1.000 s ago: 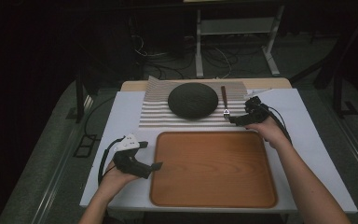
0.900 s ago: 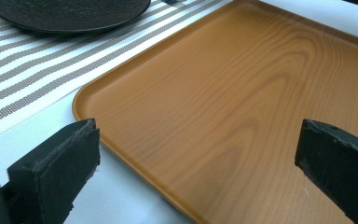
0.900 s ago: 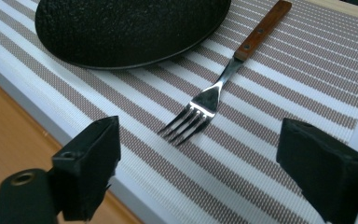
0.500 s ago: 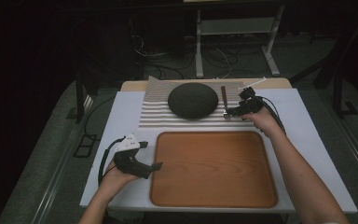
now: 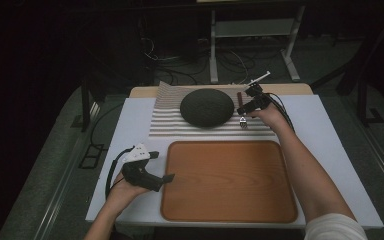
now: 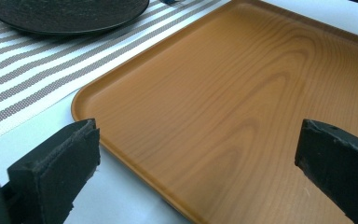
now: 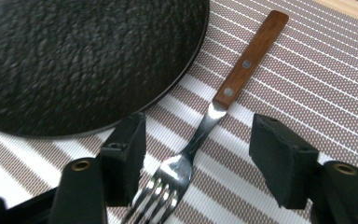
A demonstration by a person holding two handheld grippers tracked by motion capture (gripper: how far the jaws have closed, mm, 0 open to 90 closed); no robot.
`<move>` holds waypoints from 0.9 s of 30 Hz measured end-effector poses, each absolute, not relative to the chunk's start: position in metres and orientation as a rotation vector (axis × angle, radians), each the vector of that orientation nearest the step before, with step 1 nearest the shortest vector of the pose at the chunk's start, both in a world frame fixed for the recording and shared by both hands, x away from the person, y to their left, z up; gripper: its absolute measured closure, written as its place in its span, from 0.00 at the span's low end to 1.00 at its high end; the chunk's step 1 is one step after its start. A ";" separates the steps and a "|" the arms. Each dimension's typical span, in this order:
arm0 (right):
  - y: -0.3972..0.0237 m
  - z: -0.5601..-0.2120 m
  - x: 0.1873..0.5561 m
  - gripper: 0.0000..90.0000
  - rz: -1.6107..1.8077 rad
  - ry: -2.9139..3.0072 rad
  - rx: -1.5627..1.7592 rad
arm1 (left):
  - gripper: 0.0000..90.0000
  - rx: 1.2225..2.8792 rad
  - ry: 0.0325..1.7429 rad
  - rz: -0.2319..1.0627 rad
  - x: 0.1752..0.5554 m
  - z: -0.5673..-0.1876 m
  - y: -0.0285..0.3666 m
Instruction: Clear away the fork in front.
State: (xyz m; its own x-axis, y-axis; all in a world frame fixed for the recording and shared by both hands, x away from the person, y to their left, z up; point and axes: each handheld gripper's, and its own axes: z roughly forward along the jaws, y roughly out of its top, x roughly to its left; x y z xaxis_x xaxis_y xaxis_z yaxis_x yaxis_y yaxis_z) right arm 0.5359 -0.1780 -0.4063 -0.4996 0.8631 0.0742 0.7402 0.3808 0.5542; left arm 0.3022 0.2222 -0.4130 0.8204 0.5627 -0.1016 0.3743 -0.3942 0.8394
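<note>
Jaws of the right gripper [image 7: 193, 154] stand one on each side of a fork [image 7: 200, 135], over the spot where its steel neck widens into the tines; they have just been closing in, yet a gap remains on both sides and the pads are not pressing the metal. The fork lies flat on a striped placemat [image 7: 307, 70] at the far side of the table, tines toward the near edge, its brown riveted wooden handle pointing away, just to the right of a dark, rough-surfaced plate [image 7: 74, 56] whose rim sits close to the left jaw. From above, the right gripper [image 5: 248, 106] hovers over the mat beside the plate [image 5: 207, 107]. Nearer, a wooden tray [image 5: 228, 181] takes up the middle of the white table [image 5: 330, 150]. The left gripper [image 6: 193, 154] rests at the tray's near left corner, jaws spread wide with nothing between them. Judging from this, the risk is the grip point: steel so near the tines is thin and slick, so the heavier handle could swing down or the fork twist out when lifted. The left jaw might also nudge the plate rim.
</note>
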 end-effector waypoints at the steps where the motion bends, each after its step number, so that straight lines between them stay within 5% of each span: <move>1: -0.177 -0.406 0.539 0.45 0.772 2.411 1.440 | 0.00 2.029 0.691 0.243 0.302 -0.413 0.222; 27: -0.162 -0.428 0.591 0.64 0.555 2.454 1.588 | 0.00 2.023 0.688 0.241 0.302 -0.413 0.225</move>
